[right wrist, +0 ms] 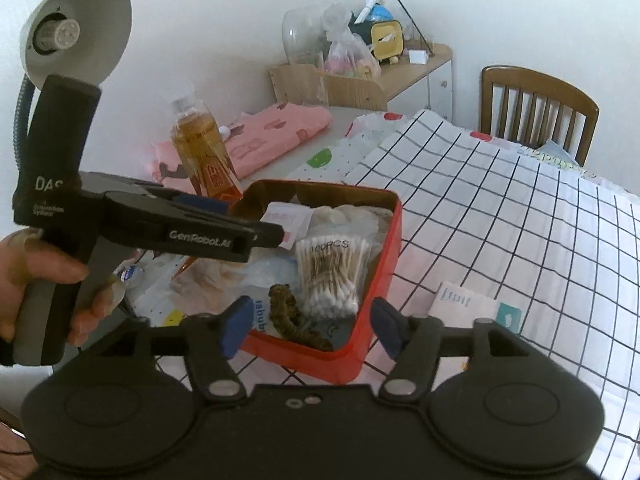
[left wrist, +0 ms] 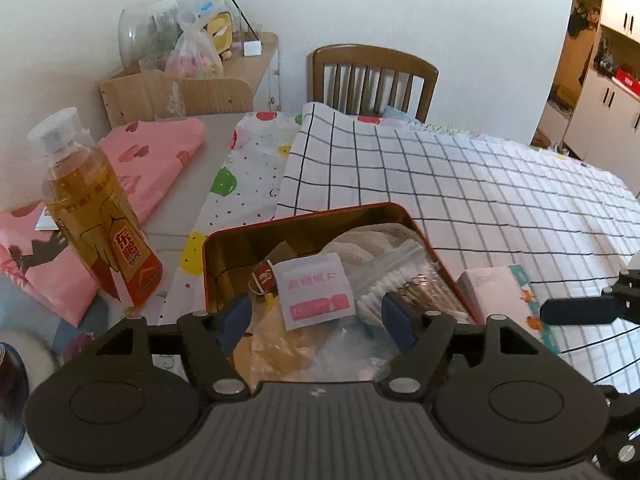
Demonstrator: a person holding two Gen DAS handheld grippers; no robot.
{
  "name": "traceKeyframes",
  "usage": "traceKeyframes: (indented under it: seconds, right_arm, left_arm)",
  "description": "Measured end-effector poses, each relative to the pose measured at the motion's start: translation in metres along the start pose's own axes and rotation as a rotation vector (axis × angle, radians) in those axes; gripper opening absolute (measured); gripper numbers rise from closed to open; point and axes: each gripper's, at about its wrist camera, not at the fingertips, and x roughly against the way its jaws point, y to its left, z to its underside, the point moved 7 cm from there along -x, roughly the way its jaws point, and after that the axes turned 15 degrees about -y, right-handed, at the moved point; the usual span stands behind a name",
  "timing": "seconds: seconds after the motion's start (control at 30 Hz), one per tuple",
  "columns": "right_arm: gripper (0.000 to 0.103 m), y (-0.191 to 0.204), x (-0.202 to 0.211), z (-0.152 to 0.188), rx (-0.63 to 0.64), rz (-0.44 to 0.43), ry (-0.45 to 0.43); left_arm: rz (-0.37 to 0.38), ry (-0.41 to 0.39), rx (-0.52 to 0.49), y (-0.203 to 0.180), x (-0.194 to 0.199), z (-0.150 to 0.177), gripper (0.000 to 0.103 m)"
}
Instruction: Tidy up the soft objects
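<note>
Both the left gripper (left wrist: 316,322) and right gripper (right wrist: 312,326) gape apart, holding nothing. The full red metal tin (right wrist: 384,276) could get bumped, spilling the bag of cotton swabs (right wrist: 330,276) across the counter.

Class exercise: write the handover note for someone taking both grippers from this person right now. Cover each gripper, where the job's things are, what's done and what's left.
Left gripper: open, empty, over the red tin.
Right gripper: open, empty, at the tin's near edge.
In the tin: cotton swab pack, white sachet, gauze, plastic bags.
Still out on the checked cloth: tissue pack.
Pink cloth lies folded beside the bottle.
Left: probably the tissue pack; tin lid not visible.
</note>
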Motion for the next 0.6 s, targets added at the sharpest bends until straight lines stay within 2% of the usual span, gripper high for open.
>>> traceKeyframes:
  seconds: [0.17,0.6]
  right_arm:
    - [0.080,-0.008,0.017,-0.006,-0.020,-0.002,-0.028]
    - [0.091,-0.046,0.081,-0.013,-0.075,0.002,-0.111]
  left_arm:
    - [-0.004,-0.029,-0.001,-0.010,0.018,-0.006,0.071]
    - [0.052,-0.126,0.015,-0.069,0.068,-0.024,0.072]
